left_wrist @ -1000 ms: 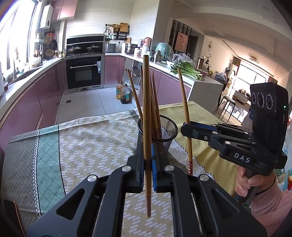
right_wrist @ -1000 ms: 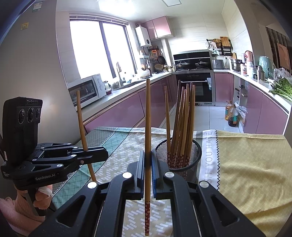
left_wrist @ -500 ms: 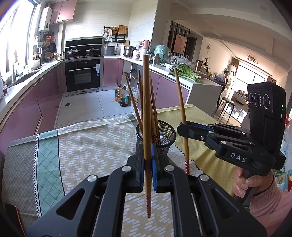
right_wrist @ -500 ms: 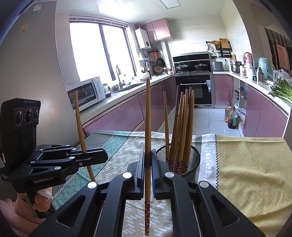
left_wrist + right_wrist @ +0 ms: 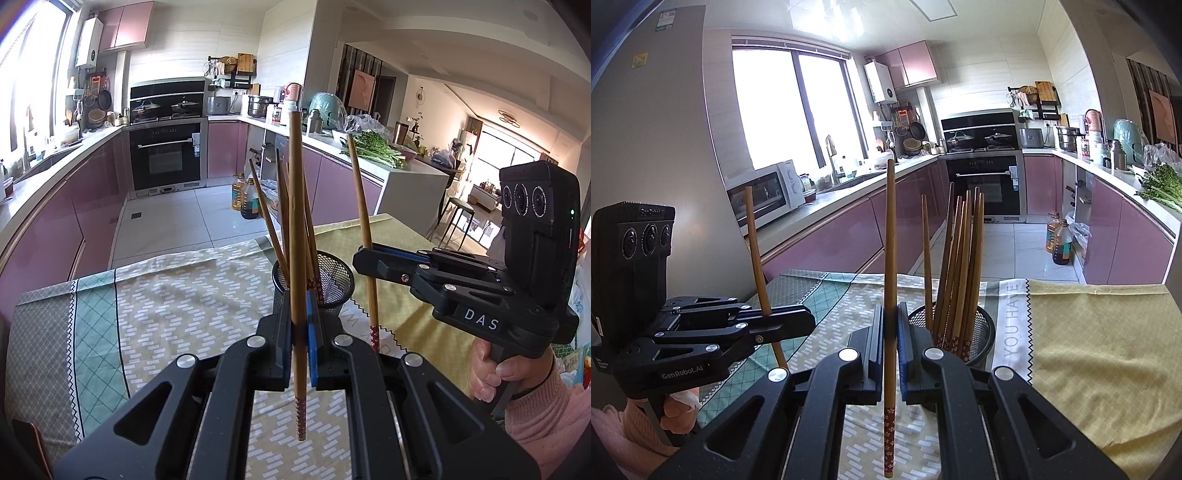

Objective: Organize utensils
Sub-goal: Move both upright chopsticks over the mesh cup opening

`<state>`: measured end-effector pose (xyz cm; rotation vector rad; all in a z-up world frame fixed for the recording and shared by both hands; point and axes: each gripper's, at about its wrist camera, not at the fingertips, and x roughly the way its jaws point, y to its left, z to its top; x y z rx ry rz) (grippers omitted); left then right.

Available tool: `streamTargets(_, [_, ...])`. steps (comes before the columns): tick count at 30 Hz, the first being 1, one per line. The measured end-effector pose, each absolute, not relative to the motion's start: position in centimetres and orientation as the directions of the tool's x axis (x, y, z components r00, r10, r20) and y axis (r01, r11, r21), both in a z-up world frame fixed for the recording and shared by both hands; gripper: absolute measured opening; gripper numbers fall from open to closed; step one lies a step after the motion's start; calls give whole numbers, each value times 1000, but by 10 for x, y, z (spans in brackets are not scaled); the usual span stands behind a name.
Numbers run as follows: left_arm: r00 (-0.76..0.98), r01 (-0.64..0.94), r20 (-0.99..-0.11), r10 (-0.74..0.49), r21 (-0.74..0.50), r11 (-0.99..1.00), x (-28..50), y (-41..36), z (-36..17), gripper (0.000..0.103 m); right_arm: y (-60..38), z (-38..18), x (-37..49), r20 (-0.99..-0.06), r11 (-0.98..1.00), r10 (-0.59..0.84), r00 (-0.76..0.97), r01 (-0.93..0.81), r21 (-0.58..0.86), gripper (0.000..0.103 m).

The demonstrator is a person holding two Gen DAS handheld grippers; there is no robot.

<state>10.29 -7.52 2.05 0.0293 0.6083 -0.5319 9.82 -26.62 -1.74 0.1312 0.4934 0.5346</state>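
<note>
The mesh holder (image 5: 313, 281), at frame centre of the left wrist view with several chopsticks already standing in it, now sits higher and a little farther off than a second ago. The left gripper (image 5: 301, 325) stays clamped on one upright chopstick (image 5: 297, 221). At right, the right gripper (image 5: 364, 258) pinches another chopstick (image 5: 362, 218) just beside the rim, so both still wait to be dropped in.

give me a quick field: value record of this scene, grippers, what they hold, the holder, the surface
left gripper: shut on a chopstick, upright, patterned end down
right gripper: shut on a second chopstick, upright, patterned end down
mesh holder: black, standing on the tablecloth, holds several chopsticks
tablecloth: patterned, green and yellow
setting: kitchen
</note>
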Motion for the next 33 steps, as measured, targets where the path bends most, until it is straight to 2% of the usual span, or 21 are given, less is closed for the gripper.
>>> streamTargets(33, [701,487,-529,-478,-134,863,121,-87,33,7,-268,-8,103,-400,856,517,757,-452,252,6])
